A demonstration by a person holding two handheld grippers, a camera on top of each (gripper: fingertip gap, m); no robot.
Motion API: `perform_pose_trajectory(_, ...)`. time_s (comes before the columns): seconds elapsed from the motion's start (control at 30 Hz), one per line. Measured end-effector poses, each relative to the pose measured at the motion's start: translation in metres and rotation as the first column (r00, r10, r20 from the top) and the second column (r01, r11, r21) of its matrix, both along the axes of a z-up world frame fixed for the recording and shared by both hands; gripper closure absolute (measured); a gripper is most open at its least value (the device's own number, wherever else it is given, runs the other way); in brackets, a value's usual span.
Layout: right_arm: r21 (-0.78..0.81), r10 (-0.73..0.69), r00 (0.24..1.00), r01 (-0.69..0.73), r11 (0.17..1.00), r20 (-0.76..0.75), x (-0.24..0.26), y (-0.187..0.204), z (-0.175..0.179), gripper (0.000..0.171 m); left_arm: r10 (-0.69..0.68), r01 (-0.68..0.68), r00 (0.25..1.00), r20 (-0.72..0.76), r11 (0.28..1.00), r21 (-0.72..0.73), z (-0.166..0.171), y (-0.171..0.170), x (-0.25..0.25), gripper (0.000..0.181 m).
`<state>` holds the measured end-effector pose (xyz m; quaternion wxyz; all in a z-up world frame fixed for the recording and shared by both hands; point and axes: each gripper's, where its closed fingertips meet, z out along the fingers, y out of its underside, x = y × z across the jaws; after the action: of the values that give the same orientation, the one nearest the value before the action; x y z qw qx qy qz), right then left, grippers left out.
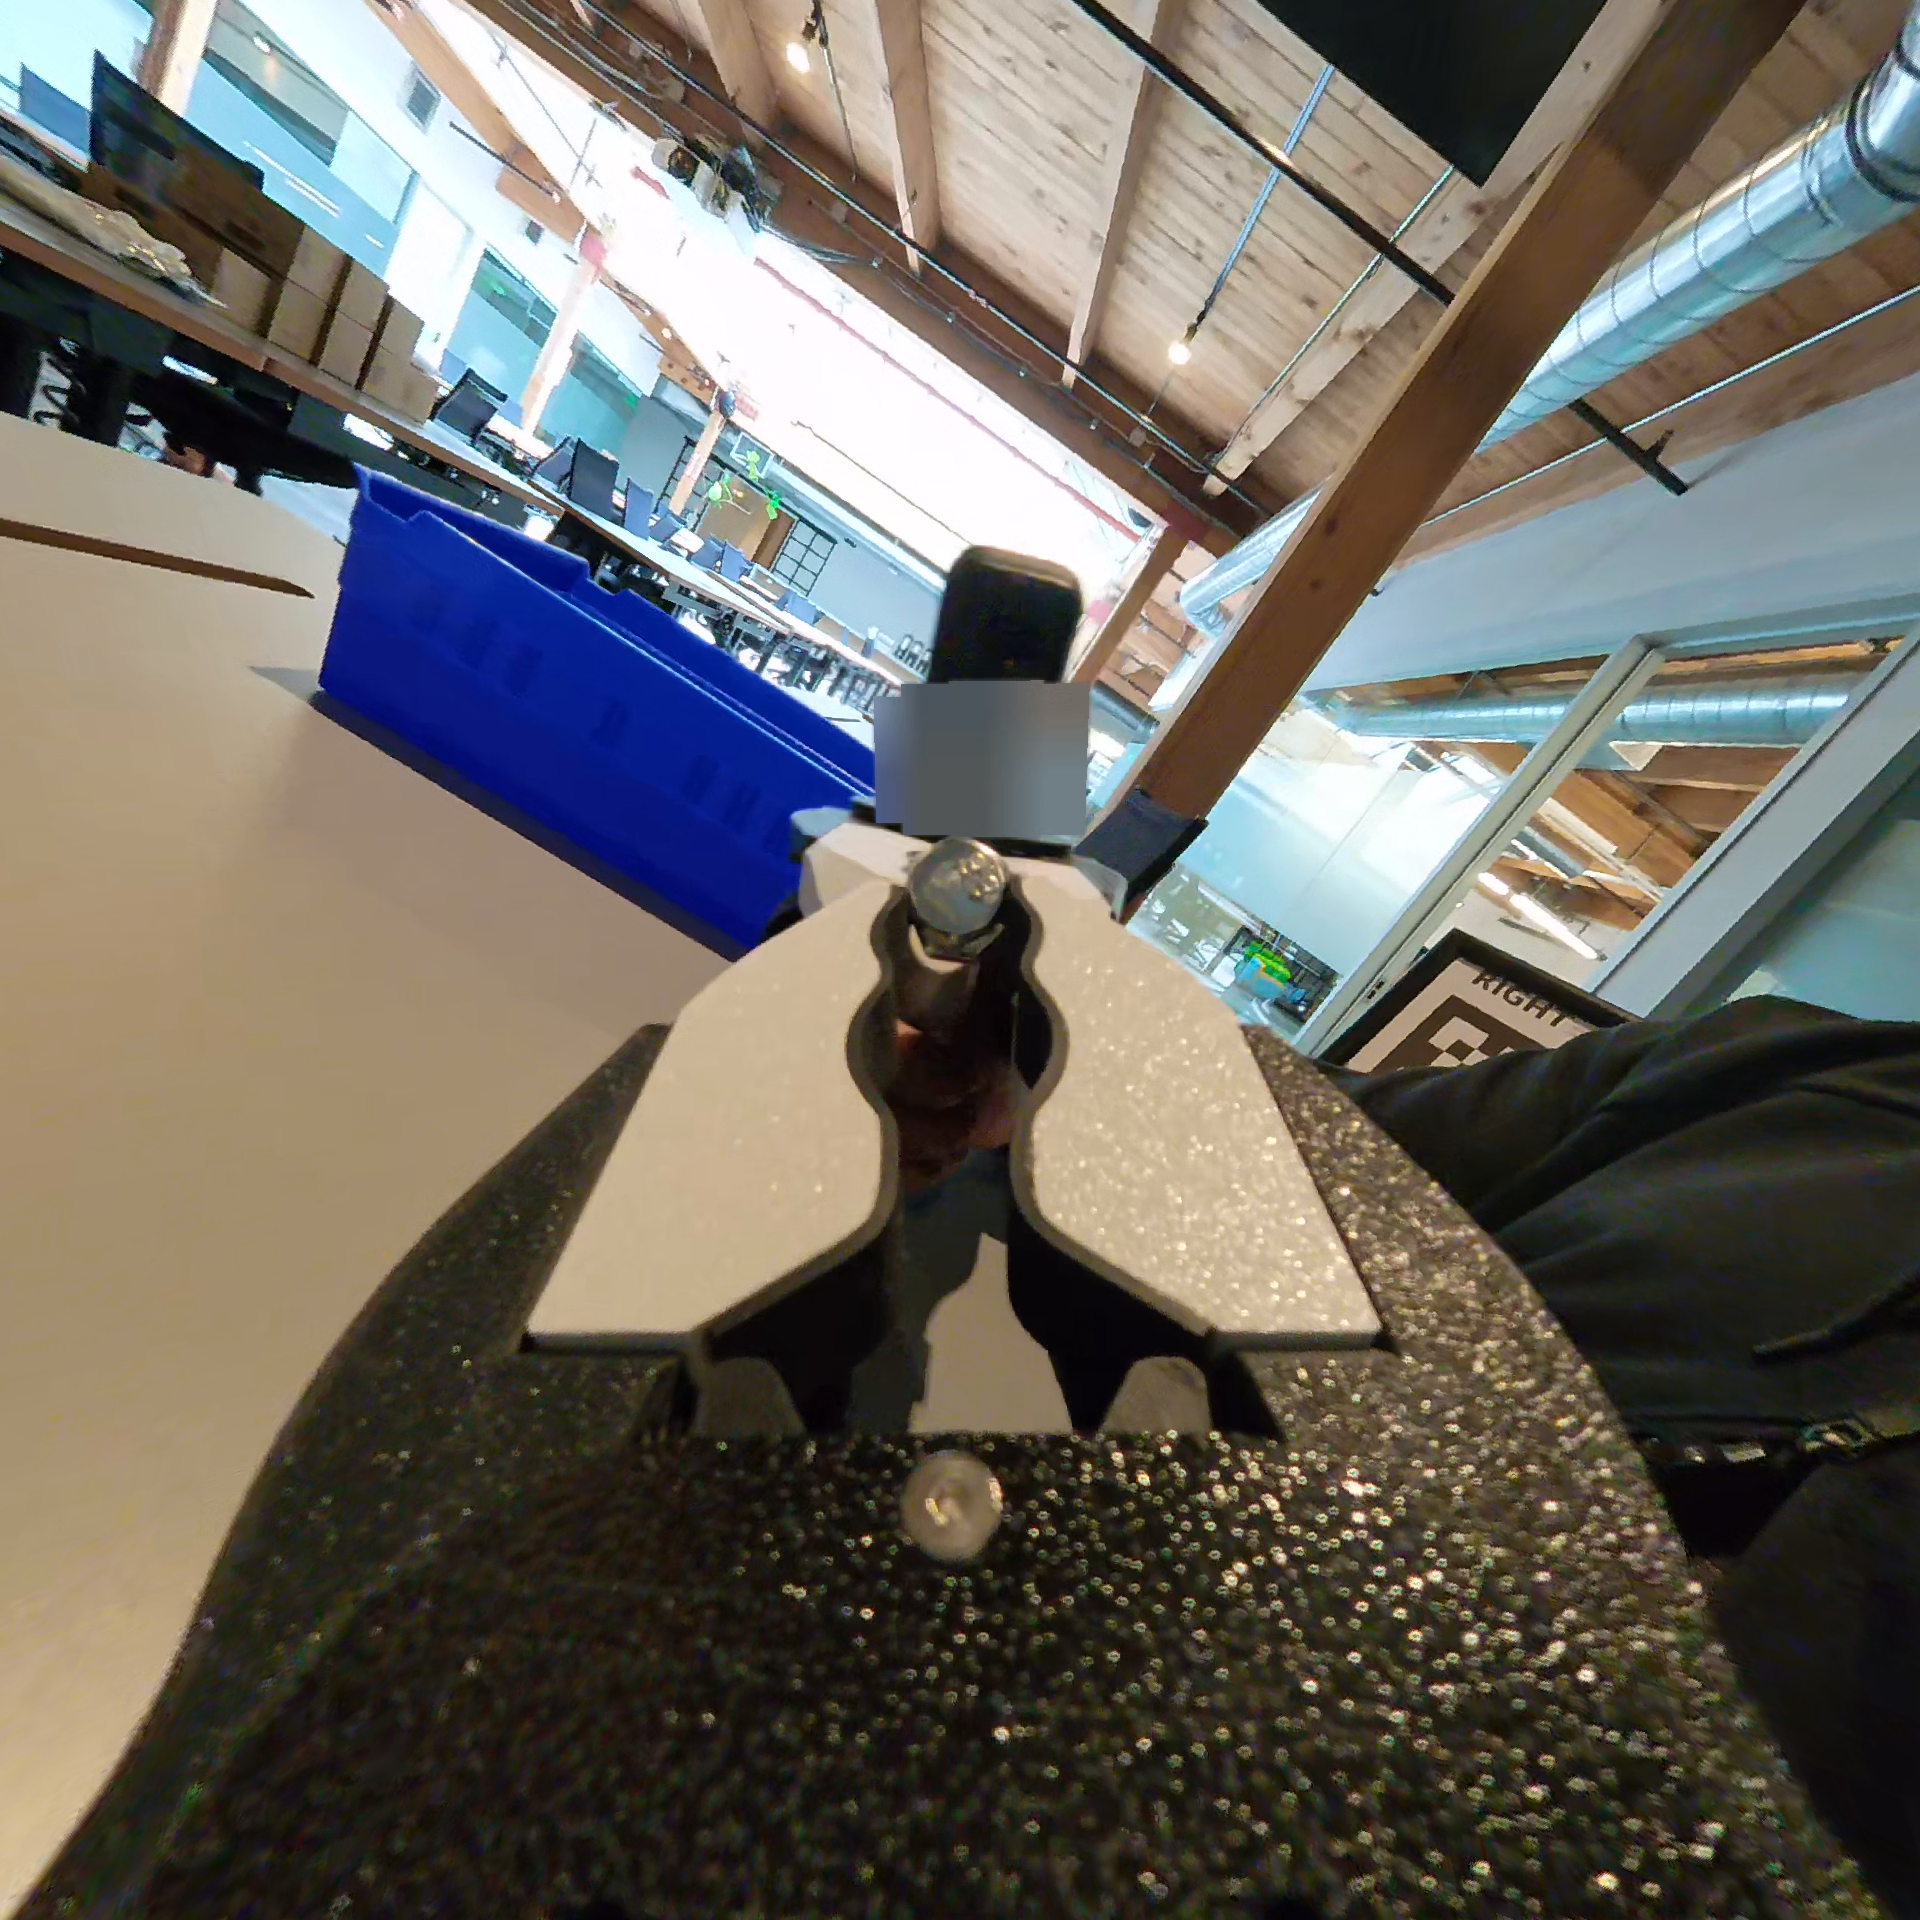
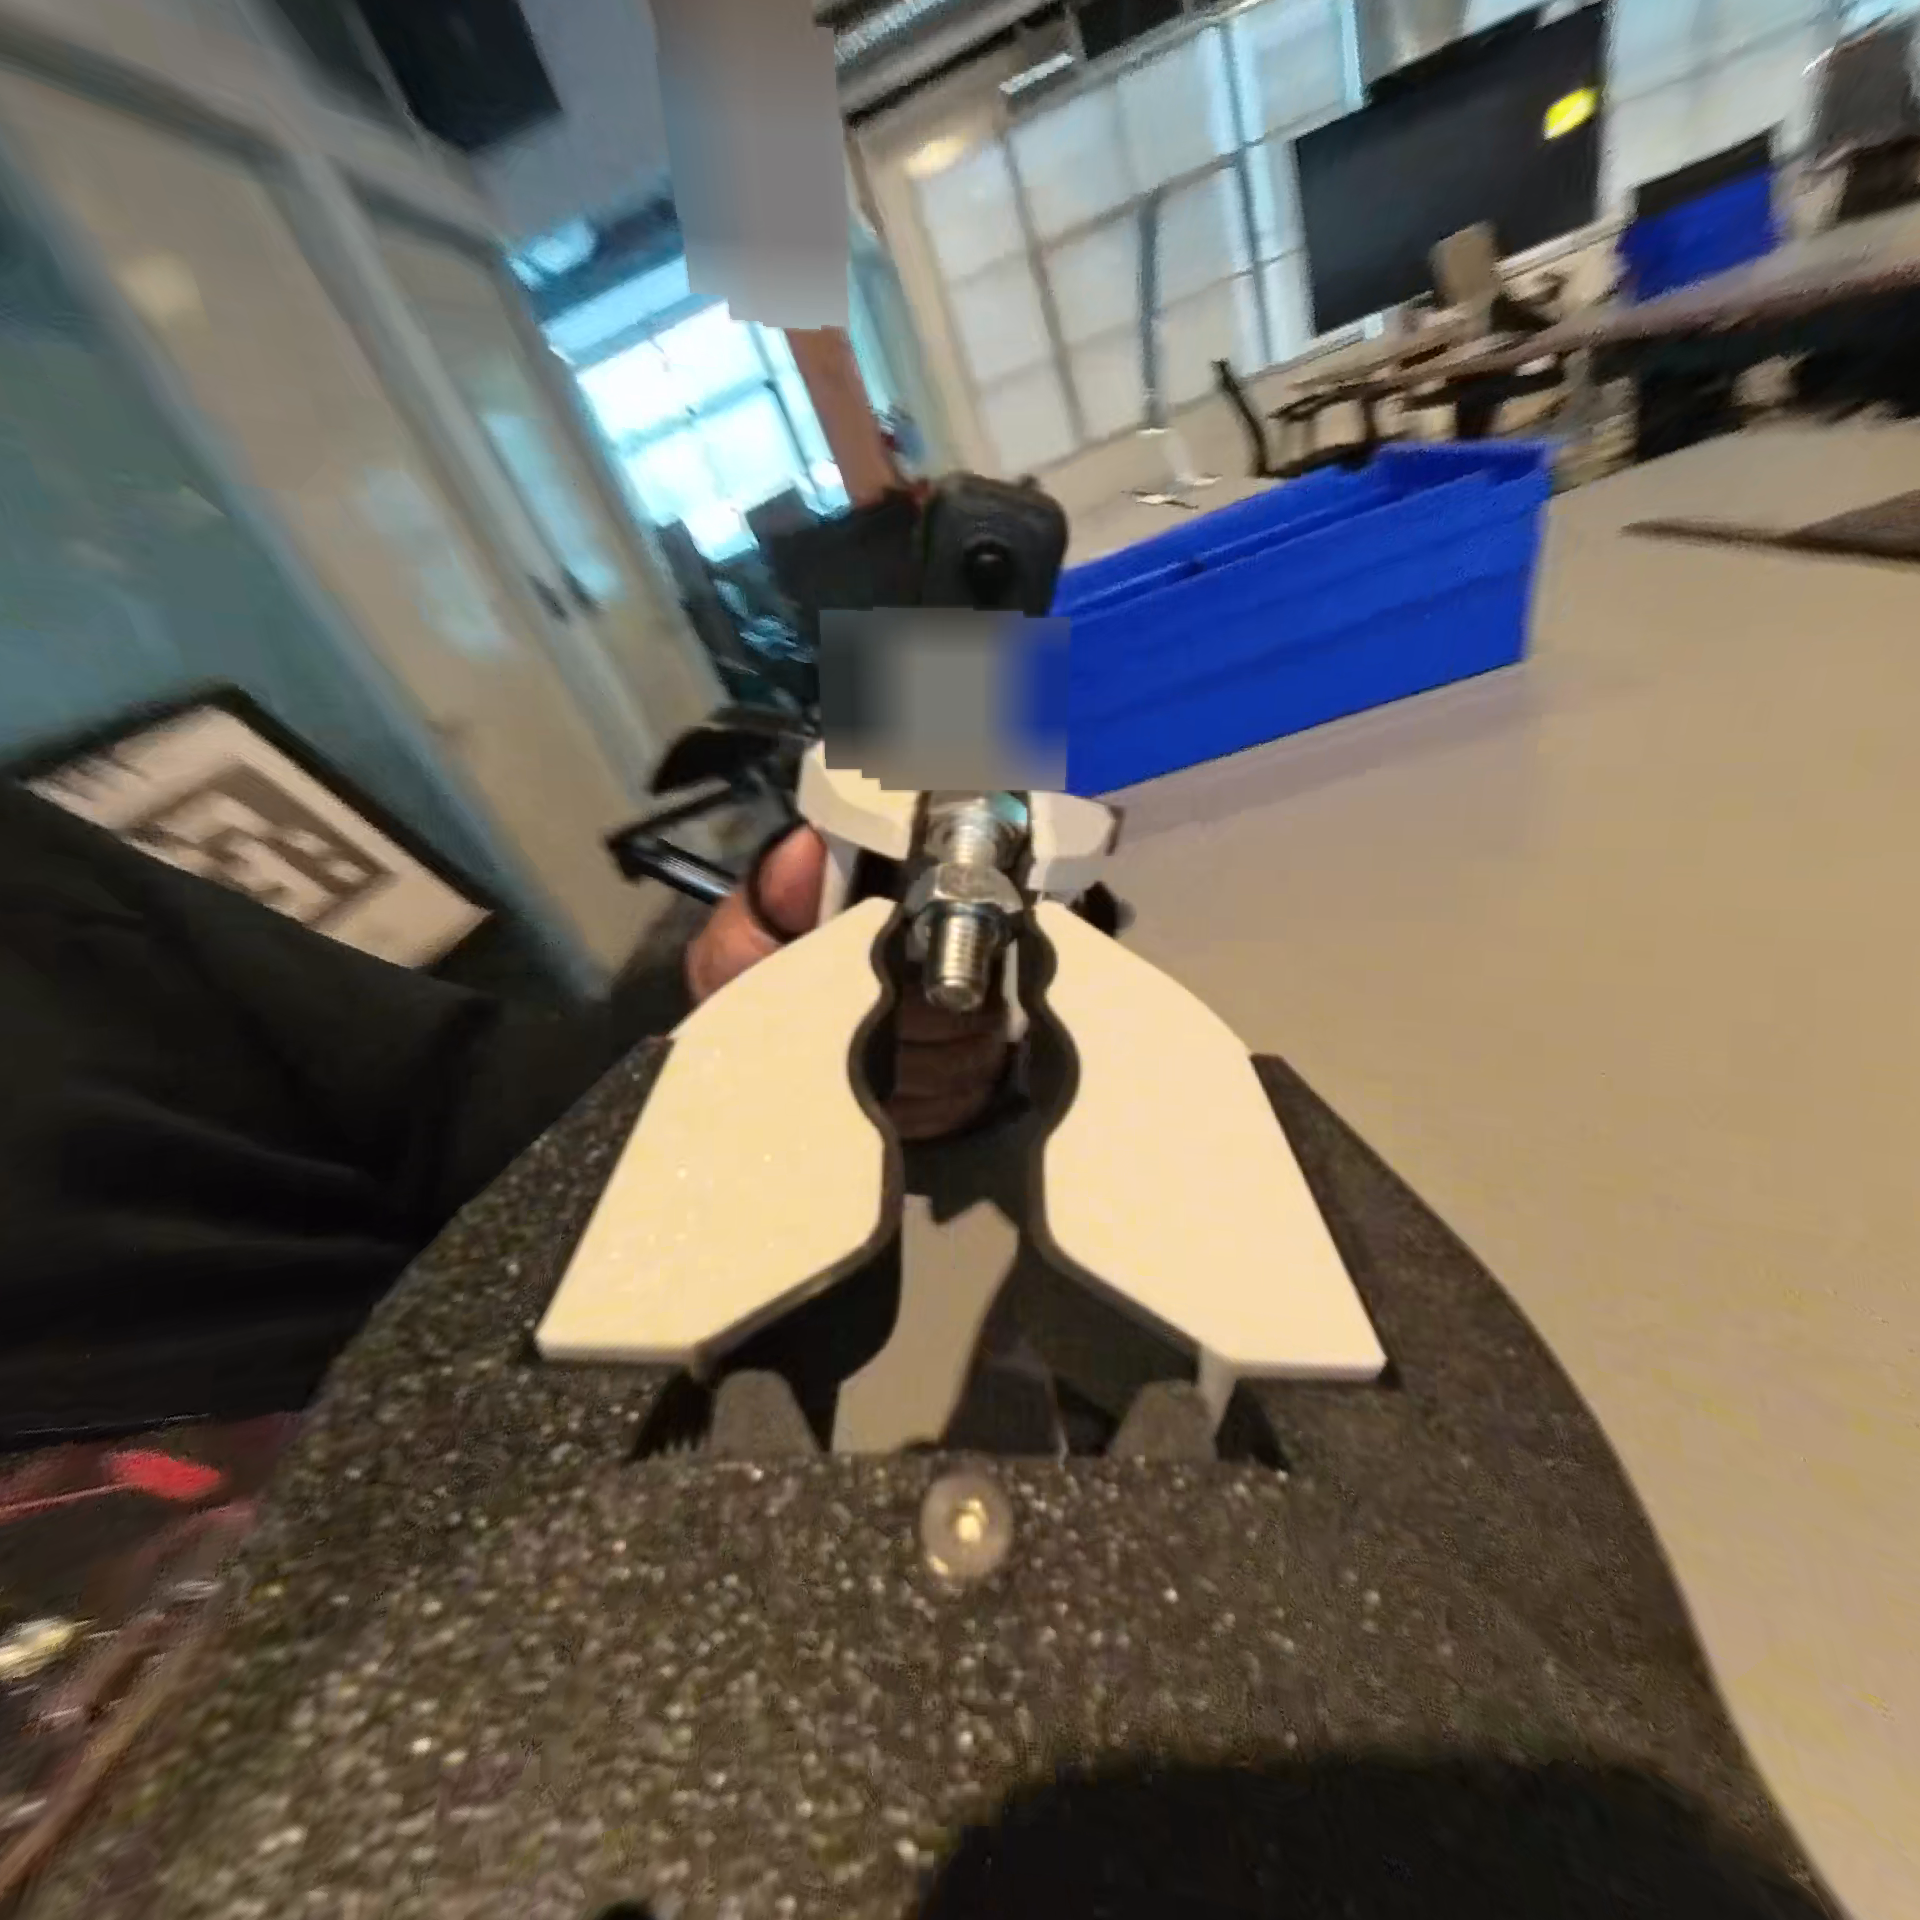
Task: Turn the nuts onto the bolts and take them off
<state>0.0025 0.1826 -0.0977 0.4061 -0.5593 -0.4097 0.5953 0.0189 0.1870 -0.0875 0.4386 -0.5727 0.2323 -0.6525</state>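
So the left gripper (image 1: 954, 925) has its white fingers (image 1: 769, 1122) clamped on the silver hex-head steel bolt (image 1: 954, 894), up by the head, which faces the left camera. The bolt's long axis runs straight away from that lens toward the right gripper (image 1: 951, 831), which shows just past it, tip to tip. The blue plastic bin (image 1: 540, 707) sits further back on the pale beige surface (image 1: 208, 935).

The right wrist view gives what the left can't: the threaded end pointing back at the camera, with a silver hex nut (image 2: 961, 886) partway along the thread. The right fingers (image 2: 1164, 1122) are closed on that nut. The whole thing is held above the surface.
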Motion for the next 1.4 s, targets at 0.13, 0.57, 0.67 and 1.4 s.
perform_pose_trajectory(0.13, -0.035, 0.011, 0.998, -0.013, 0.999, -0.066, 0.003, 0.002, 0.007, 0.138, 0.028, -0.028, 1.000, 0.013, 1.000, -0.011, 0.001, 0.004, -0.004, 0.165)
perform_pose_trajectory(0.57, 0.615, -0.425, 0.904, 0.318, 0.722, 0.032, 0.010, 0.023, 0.007, 0.130, 0.016, -0.013, 0.998, 0.062, 0.999, -0.048, 0.002, 0.005, -0.008, 0.165)
perform_pose_trajectory(0.67, 0.754, -0.495, 0.868, 0.304, 0.582, 0.032, 0.009, 0.022, 0.006, 0.136, 0.010, -0.007, 0.999, 0.053, 0.998, -0.056, 0.000, 0.005, -0.006, 0.165)
perform_pose_trajectory(1.4, 0.617, -0.384, 0.920, 0.262, 0.742, 0.071, 0.002, 0.015, 0.002, 0.116, 0.011, -0.008, 0.998, 0.066, 0.999, -0.051, 0.002, 0.005, -0.007, 0.165)
